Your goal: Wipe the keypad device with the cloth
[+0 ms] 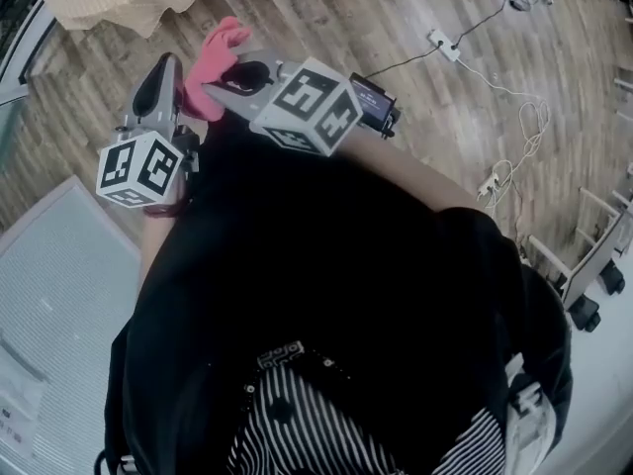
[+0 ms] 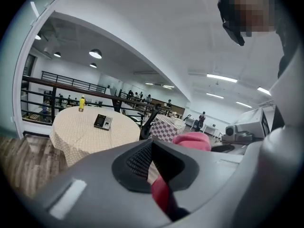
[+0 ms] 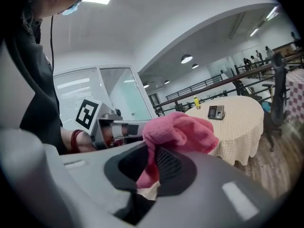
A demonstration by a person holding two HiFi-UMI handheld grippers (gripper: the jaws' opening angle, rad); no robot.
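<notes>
Right claw (image 3: 154,163) is clamped on the pink cloth (image 3: 180,129); left claw (image 2: 152,167) looks pinched on it too, probably bunching it. Keypad device (image 3: 216,111) waits on the far bench (image 3: 237,132).

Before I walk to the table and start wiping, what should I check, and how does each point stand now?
1. Hold on the cloth: ok, pinched between the right gripper fingers.
2. Only one gripper on it: not ok, pink fabric also sits between the left gripper fingers.
3. The keypad device found: ok, it lies on the round table.
4. Device within reach: not ok, it is far from both grippers.
5. The yellow bottle out of the way: ok, it stands apart from the device.
6. Dirt on the device: cannot tell, too small.
</notes>
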